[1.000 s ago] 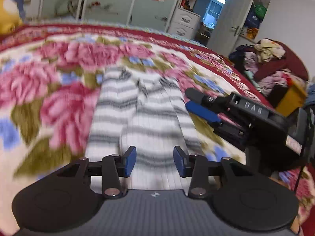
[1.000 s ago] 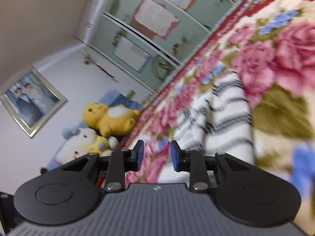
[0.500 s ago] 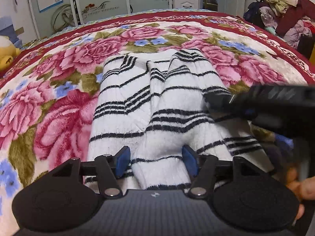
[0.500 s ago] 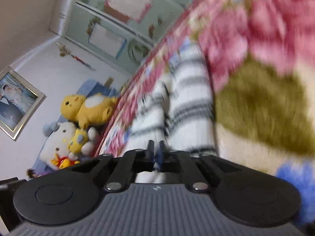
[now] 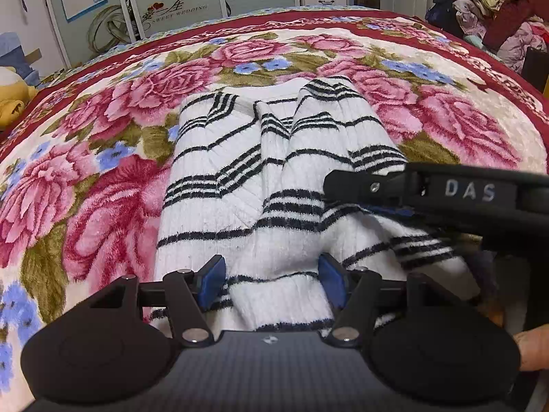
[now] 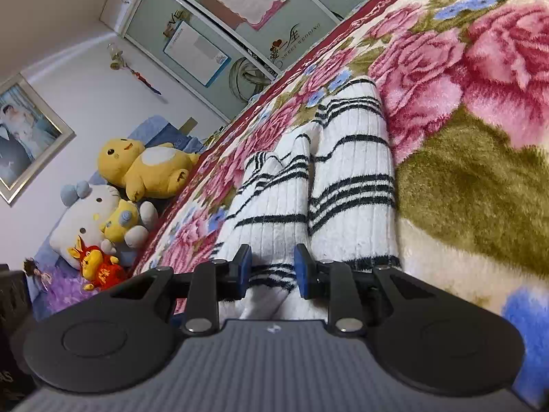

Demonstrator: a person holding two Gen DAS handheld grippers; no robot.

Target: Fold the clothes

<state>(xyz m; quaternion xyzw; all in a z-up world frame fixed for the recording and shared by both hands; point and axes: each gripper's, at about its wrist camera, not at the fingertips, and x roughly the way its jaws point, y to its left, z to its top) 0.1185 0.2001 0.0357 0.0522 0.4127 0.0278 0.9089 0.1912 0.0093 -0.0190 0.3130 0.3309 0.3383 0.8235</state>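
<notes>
A white sweater with black stripes (image 5: 274,171) lies folded lengthwise on the floral blanket (image 5: 103,189), its hem nearest me. My left gripper (image 5: 271,283) stands open over that hem, a bunched part of it lying between the blue pads. My right gripper (image 5: 343,195) reaches in from the right, low over the sweater's right edge. In the right wrist view the sweater (image 6: 343,178) stretches away from the right gripper (image 6: 272,271). Its jaws are opening, and a striped fold sits in the gap between them.
Plush toys, a yellow one (image 6: 144,168) and a white cat (image 6: 92,213), sit past the bed's far side. A pile of clothes (image 5: 497,10) is heaped at the back right. Wardrobe doors (image 5: 171,7) stand behind the bed. A person's hand (image 5: 535,346) shows at the lower right.
The left gripper tipped down and came close to the hem, its jaws widening. The right gripper dropped to the sweater's edge, nearly shut, then spread apart again around the fold.
</notes>
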